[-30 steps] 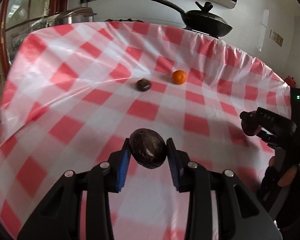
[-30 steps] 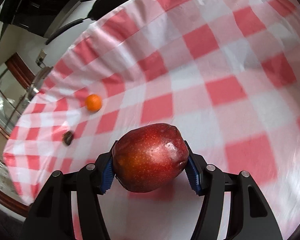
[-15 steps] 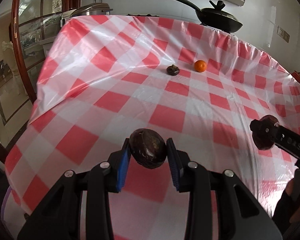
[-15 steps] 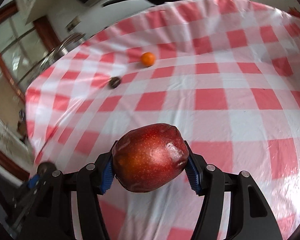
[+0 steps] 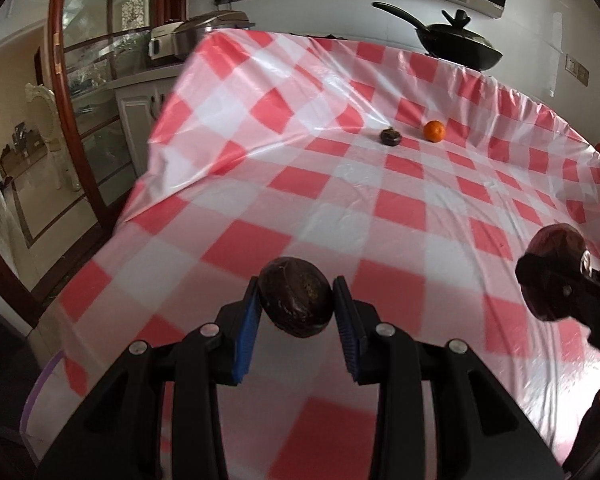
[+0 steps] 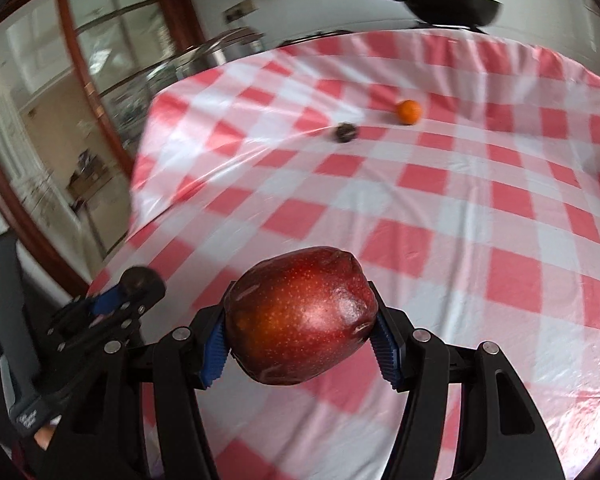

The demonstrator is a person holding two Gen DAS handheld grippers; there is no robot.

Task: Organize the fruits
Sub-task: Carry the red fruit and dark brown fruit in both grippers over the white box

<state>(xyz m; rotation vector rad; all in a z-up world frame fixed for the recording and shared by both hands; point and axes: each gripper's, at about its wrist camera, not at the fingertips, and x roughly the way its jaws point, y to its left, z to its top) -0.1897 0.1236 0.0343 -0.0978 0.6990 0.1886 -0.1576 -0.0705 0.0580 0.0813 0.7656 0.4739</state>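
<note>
Change since a second ago: both views now take in more of the table's left edge and the glass-paned door behind it; the two loose fruits sit smaller and higher in each frame, and the right wrist view has levelled out from its earlier tilt.
Left gripper (image 5: 296, 304): lower centre of the left wrist view, blue pads closed narrowly on a dark purple-brown round fruit (image 5: 296, 298), held clear above the cloth.
Right gripper (image 6: 300, 328): lower centre of the right wrist view, blue pads pressed on both sides of a red apple (image 6: 302, 316) (speckled skin, a glossy patch on its front).
Each tool seen from the other: the right gripper and its apple show at the right edge of the left wrist view; the left gripper shows at the lower left of the right wrist view, with its dark fruit between the pads.
Loose dark fruit (image 5: 391, 136): on the red-and-white checked tablecloth (image 5: 340, 208), upper centre-right of the left wrist view.
Orange (image 5: 434, 131): just right of that dark fruit, apart from it, also on the cloth.
Black lidded pan (image 5: 456, 46): upper right of the left wrist view, beyond the table's far edge.
Silver appliance (image 5: 204, 34): upper left of centre, behind the table (type unclear).
</note>
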